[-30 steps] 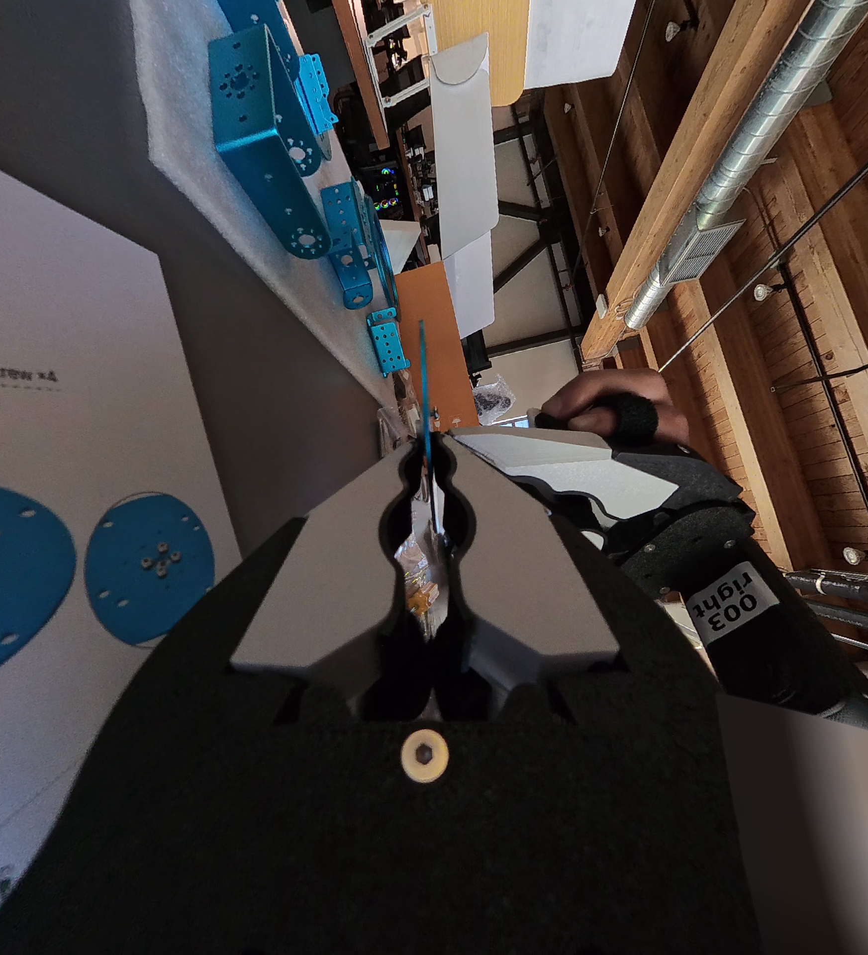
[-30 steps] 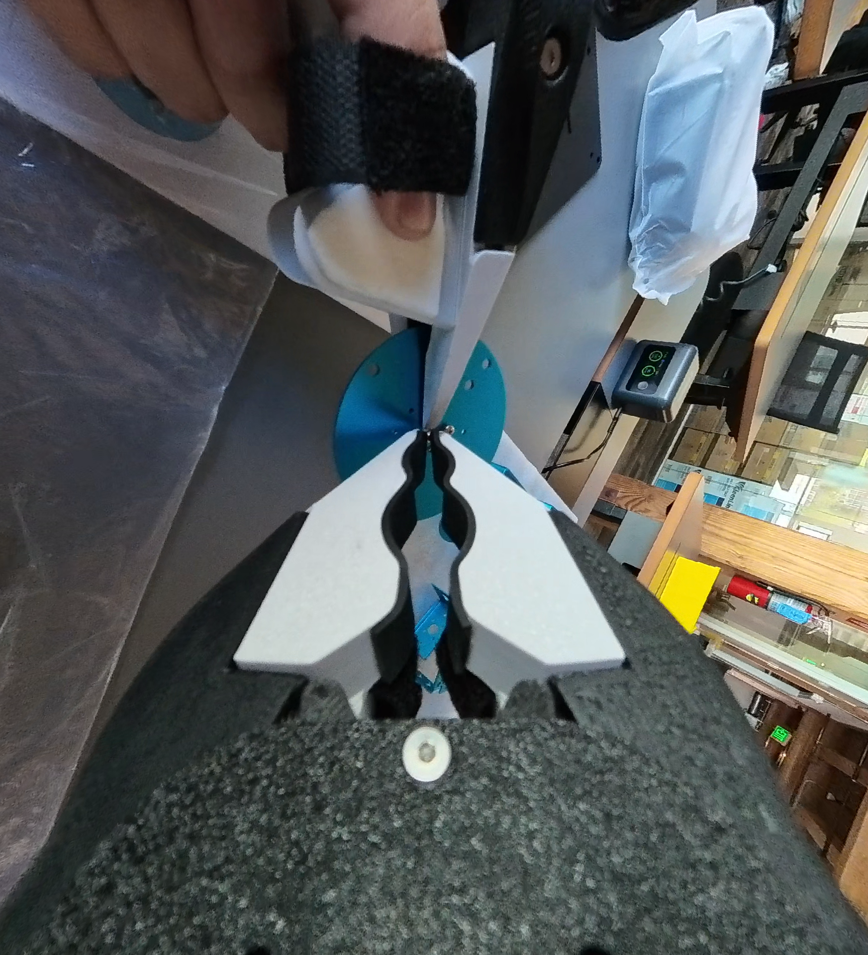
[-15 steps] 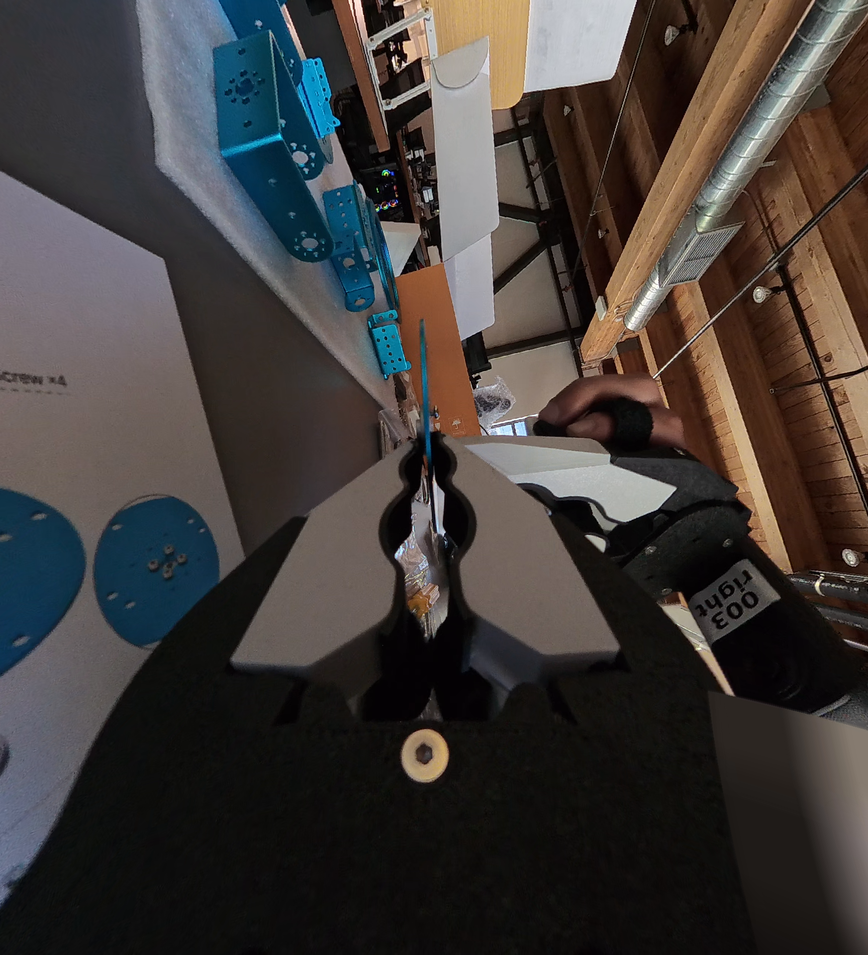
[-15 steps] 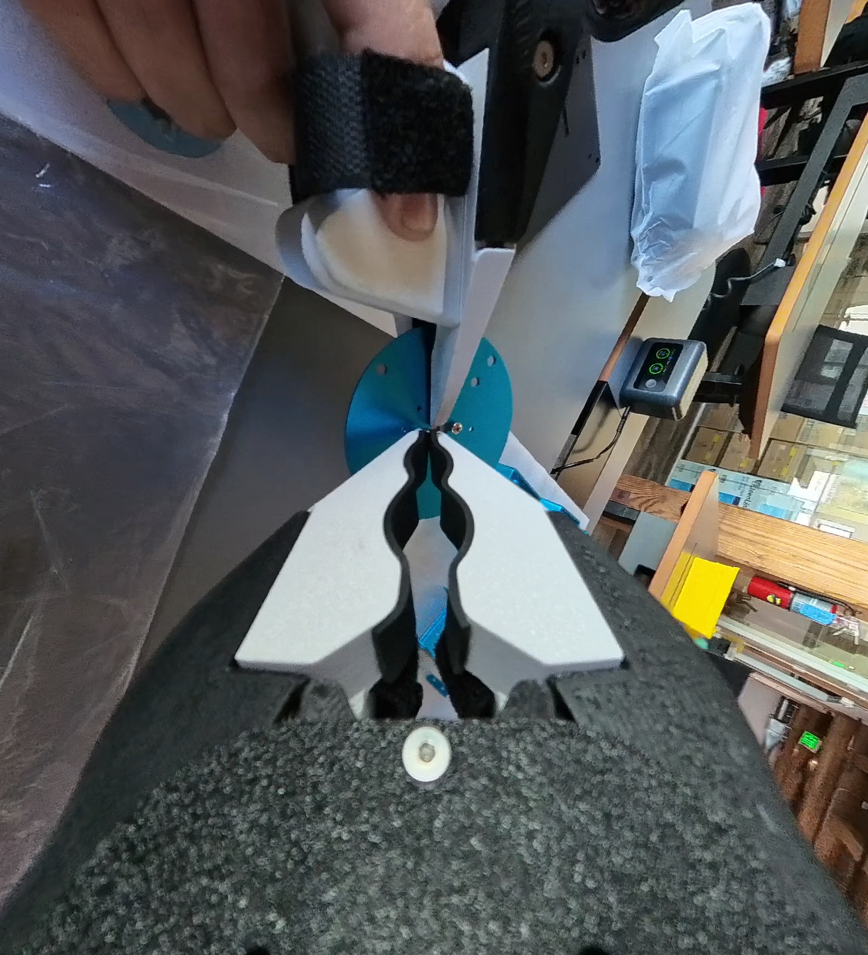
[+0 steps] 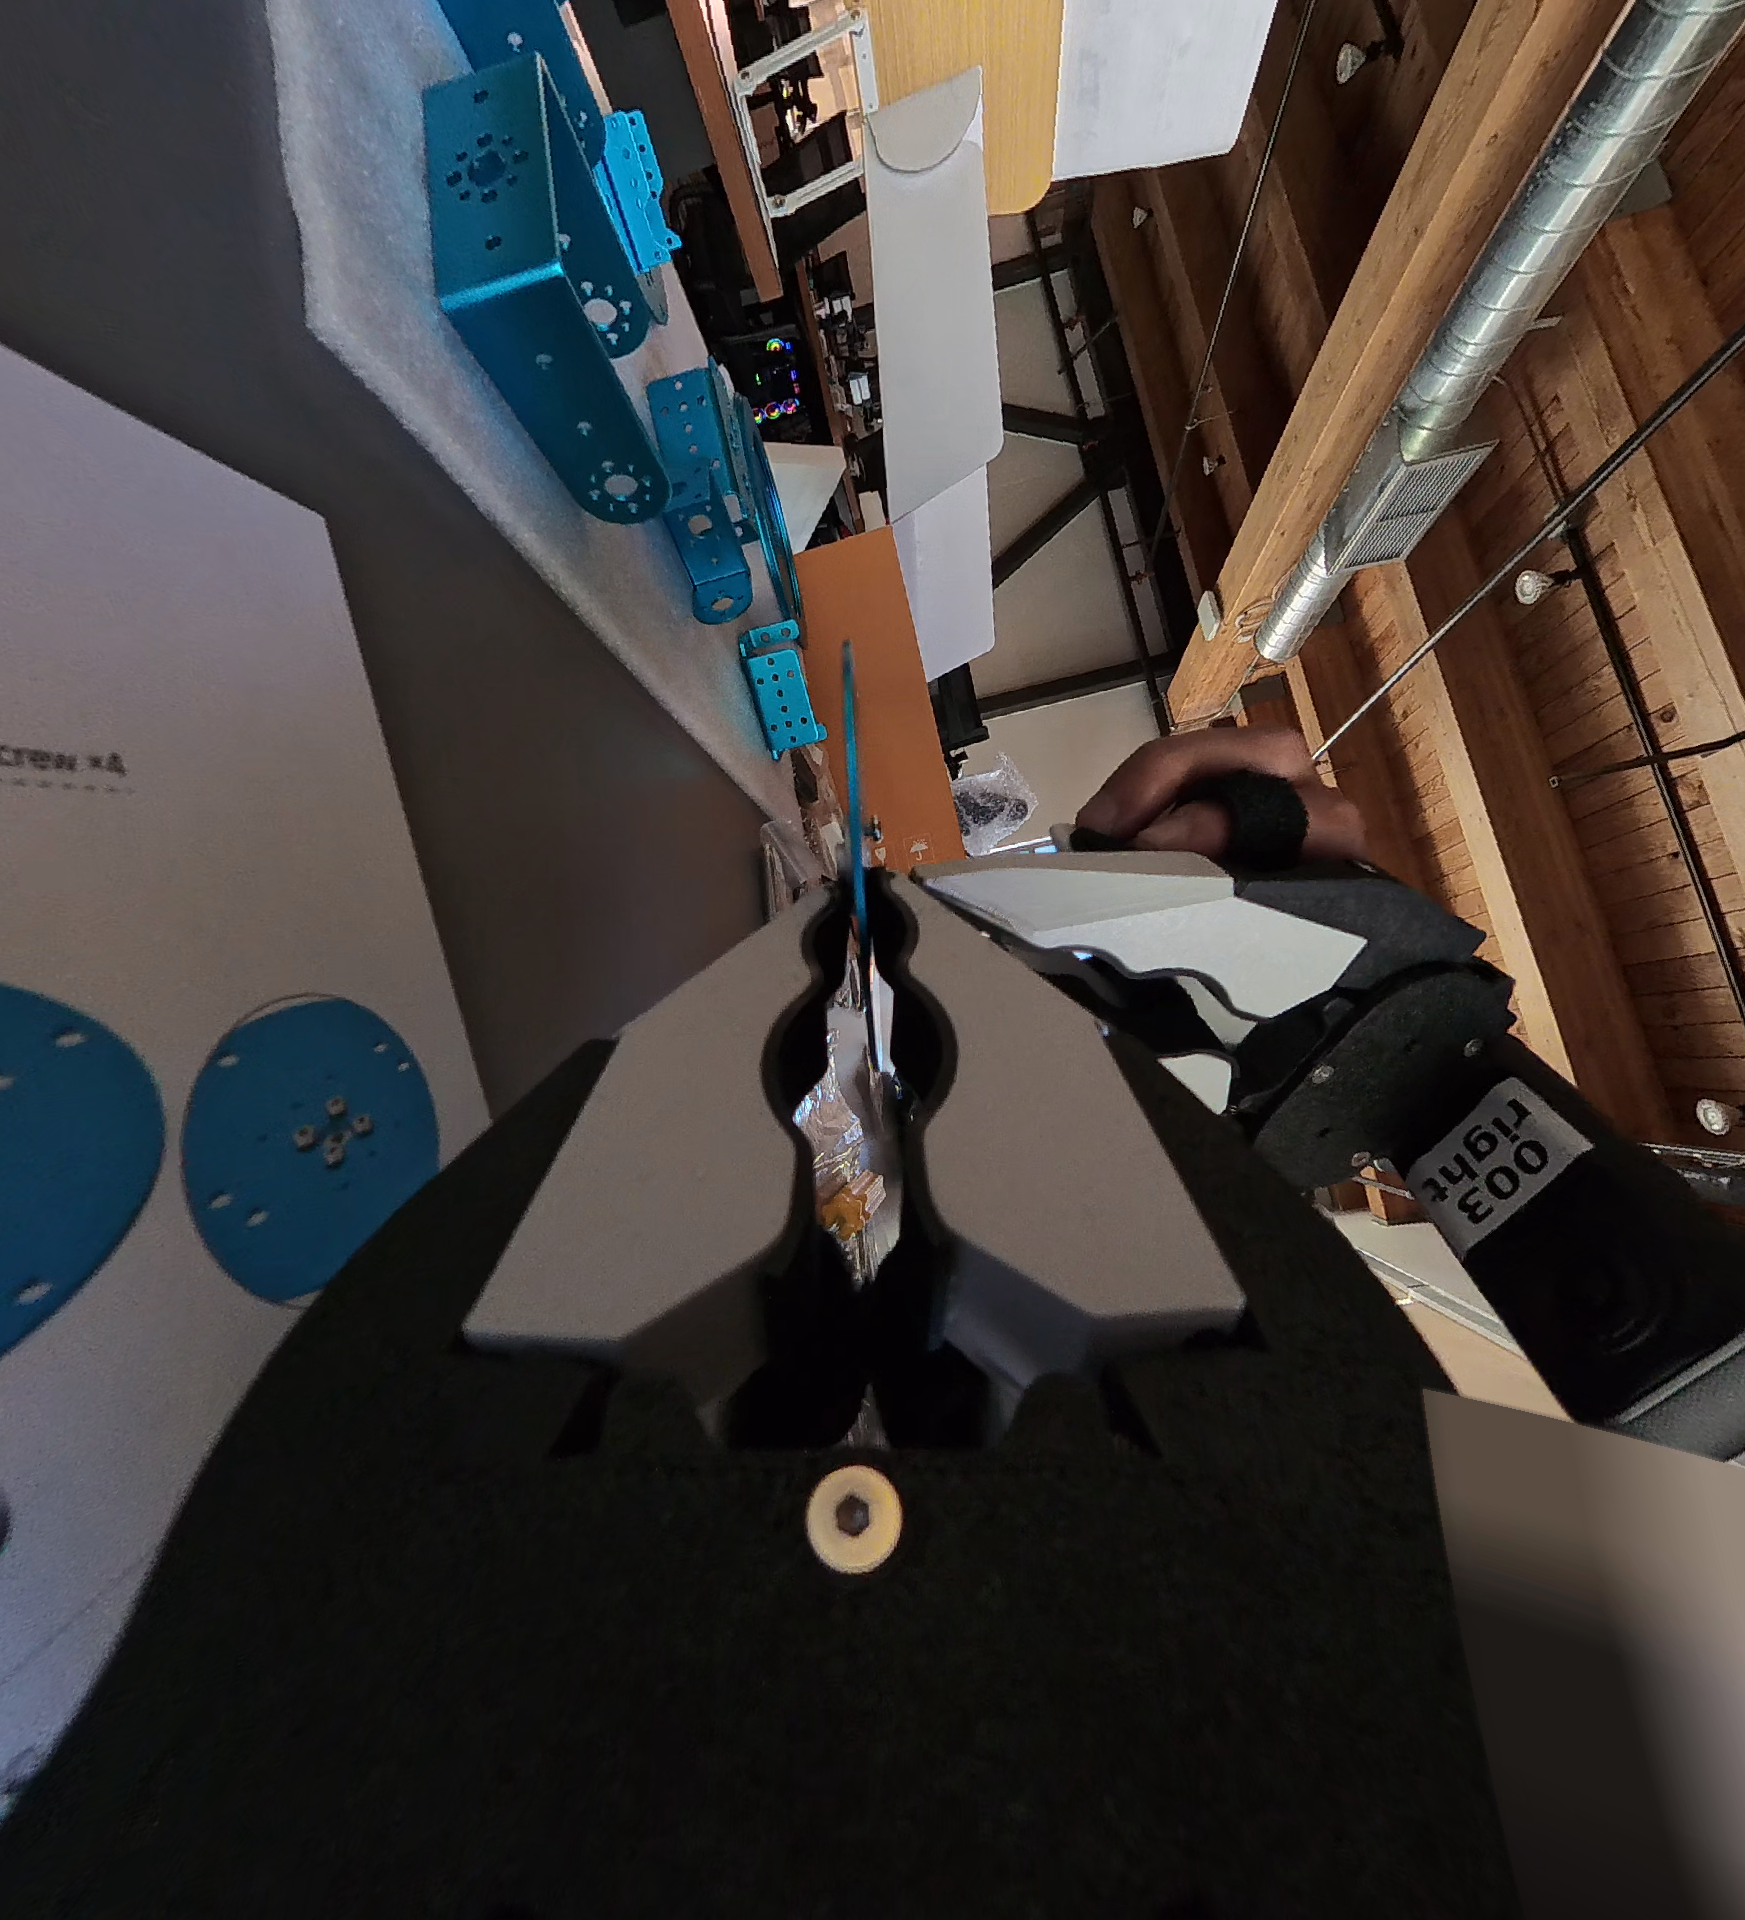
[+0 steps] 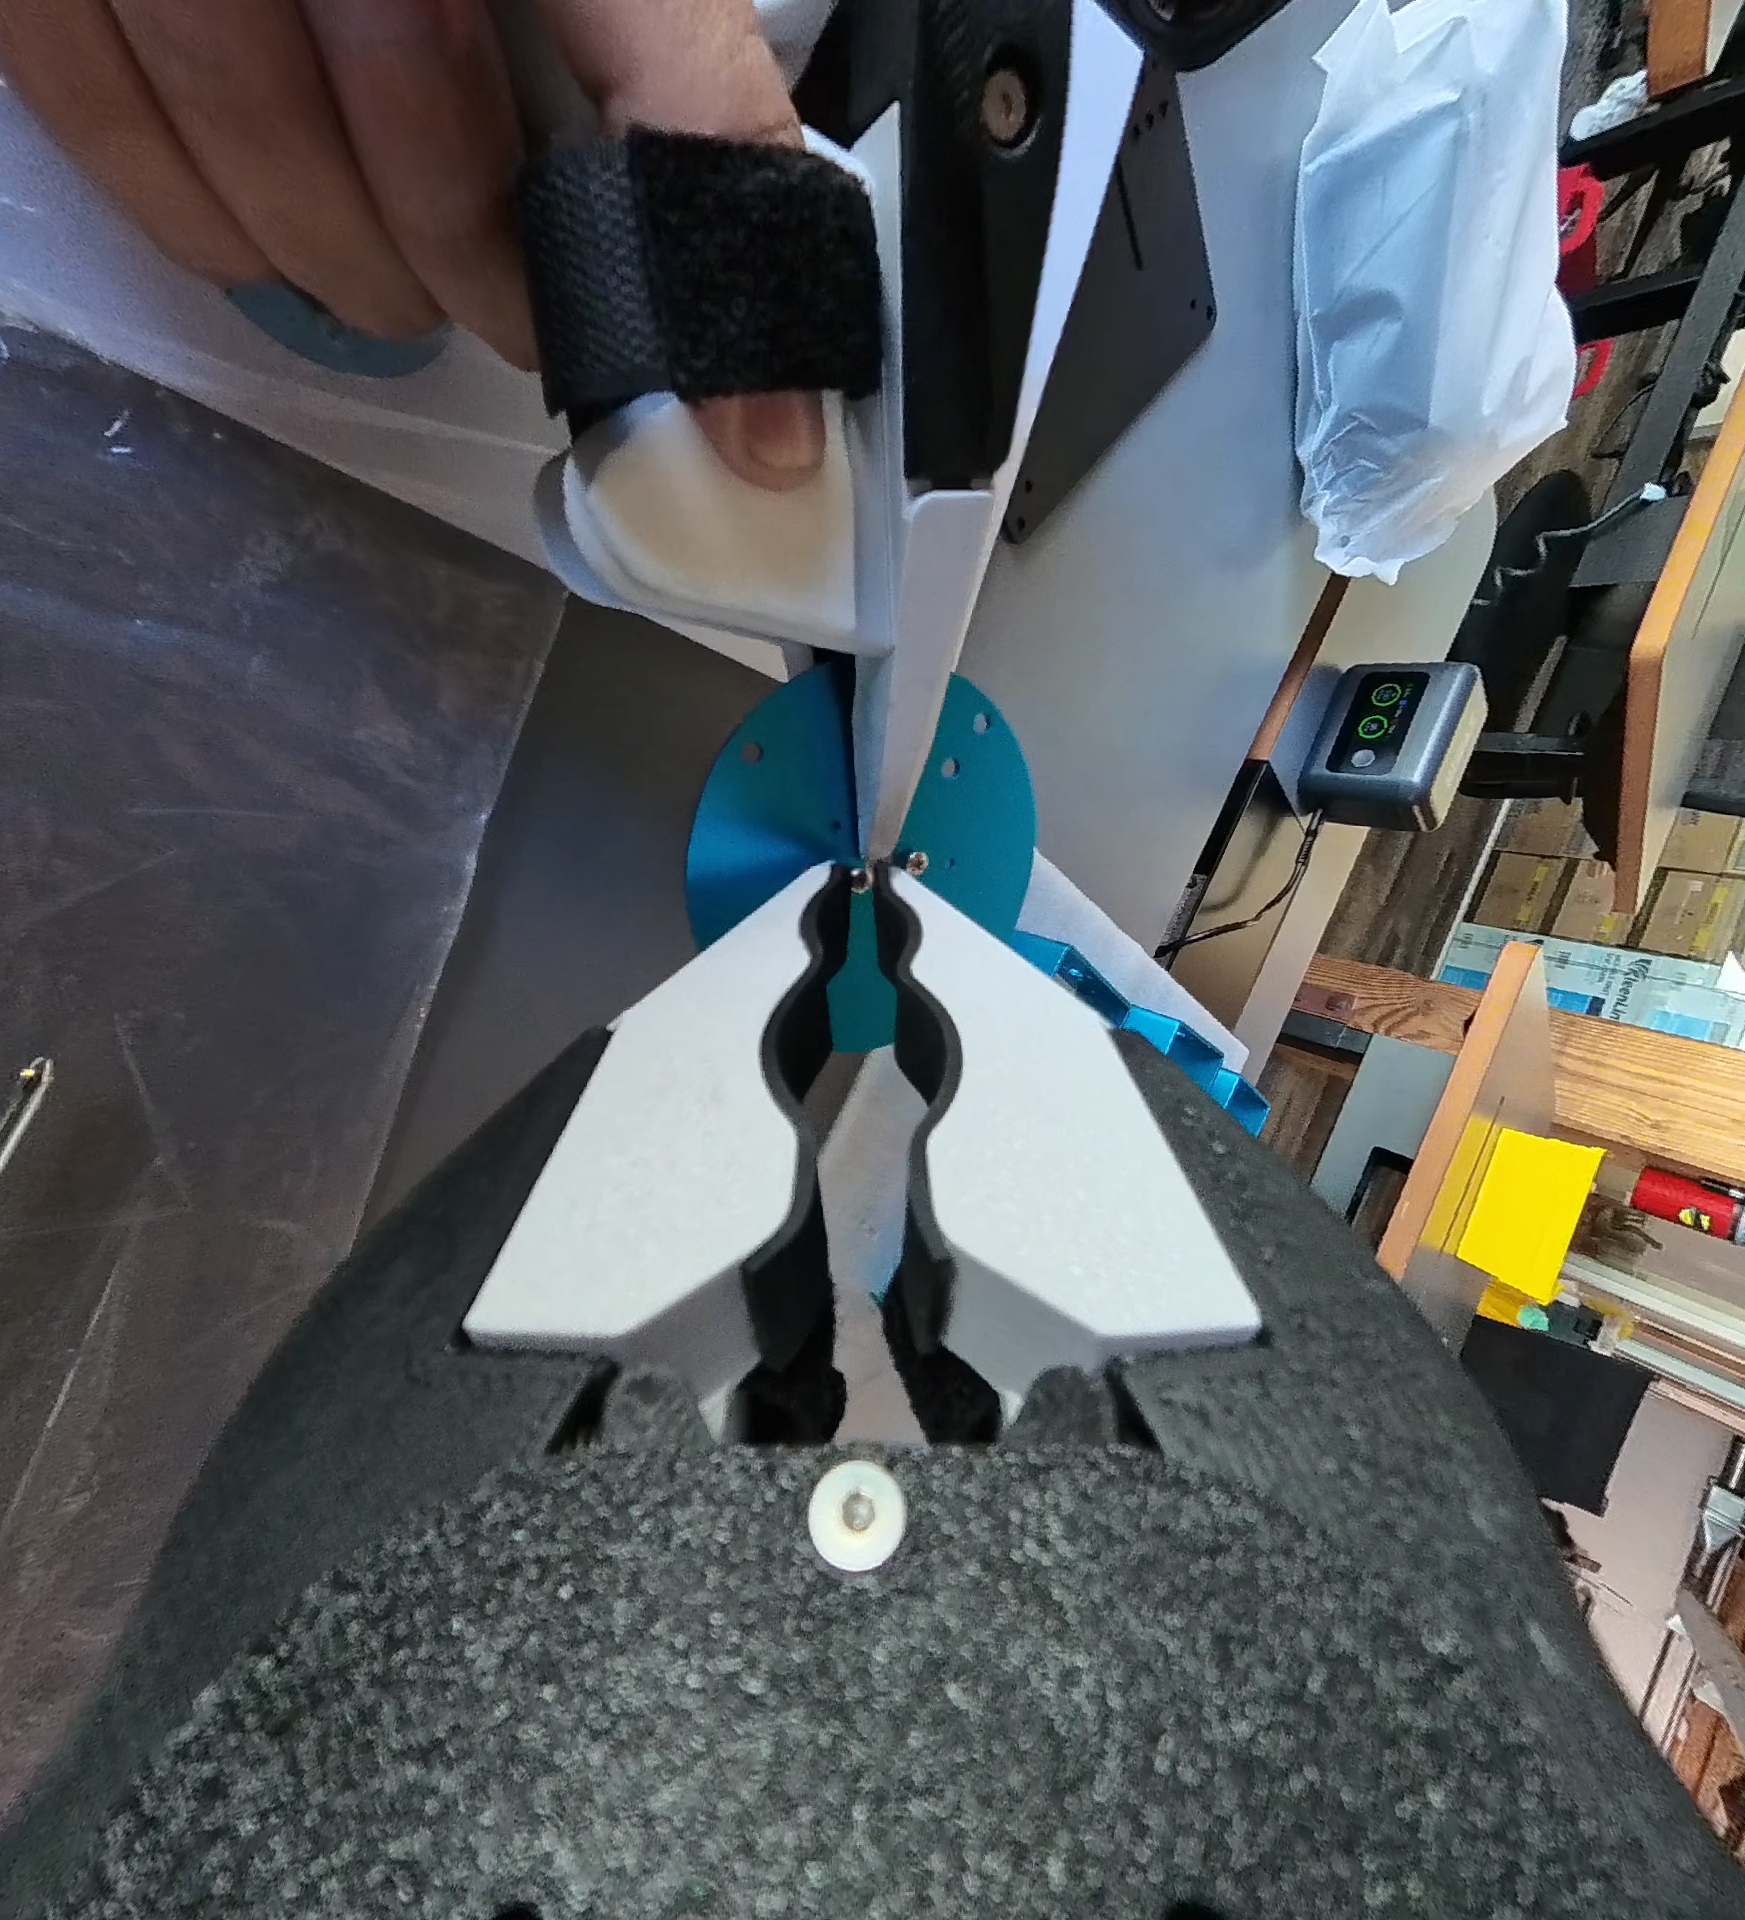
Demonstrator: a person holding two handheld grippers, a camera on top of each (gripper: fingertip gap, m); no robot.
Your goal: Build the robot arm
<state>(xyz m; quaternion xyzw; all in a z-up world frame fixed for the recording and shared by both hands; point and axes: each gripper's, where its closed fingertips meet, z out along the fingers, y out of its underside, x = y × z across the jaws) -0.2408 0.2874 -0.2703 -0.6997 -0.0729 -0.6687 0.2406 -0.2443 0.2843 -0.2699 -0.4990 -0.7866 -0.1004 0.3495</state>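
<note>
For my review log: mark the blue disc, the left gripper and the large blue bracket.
blue disc (image 6: 764,821), right wrist view, left face.
left gripper (image 5: 860,883), left wrist view, between its fingertips.
large blue bracket (image 5: 525,301), left wrist view, long side.

Left gripper (image 5: 860,891) is closed right down, its grey fingers (image 5: 681,1122) meeting at the tips in the left wrist view. The right gripper (image 5: 925,883) comes in from the right side, its tips nearly touching the left one's, and a hand (image 5: 1200,800) with a black strap over one finger rests on top of it. In the right wrist view that gripper (image 6: 870,878) has its tips together too, jaws closed. Opposite, the left gripper's tips (image 6: 878,831) point straight at it, almost tip to tip, with the strapped hand (image 6: 411,166) gripping it above.
</note>
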